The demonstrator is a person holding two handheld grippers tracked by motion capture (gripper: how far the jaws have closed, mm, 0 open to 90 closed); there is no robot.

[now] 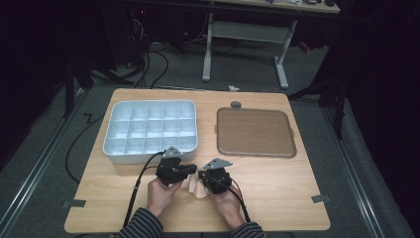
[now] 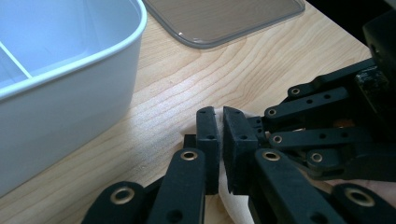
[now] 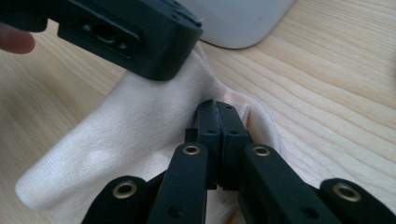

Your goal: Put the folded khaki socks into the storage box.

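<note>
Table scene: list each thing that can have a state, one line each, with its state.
Cloth: crumpled on the table, pinched by both grippers.
Left gripper: shut on the cloth.
Right gripper: shut on the cloth.
Divided white box: open, compartments empty.
Brown lid: off, lying flat beside the box.

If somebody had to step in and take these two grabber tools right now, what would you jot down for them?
Left gripper: jaws closed on the cream cloth.
Right gripper: jaws closed on the same cloth, tip to tip with the left one.
Cloth: bunched on the table at the near edge, just in front of the white divided box.
Brown lid: flat on the table, right of the box.
Done: both grips look taken.
Left: probably to fold the cloth and put it in a compartment; all compartments look empty.
</note>
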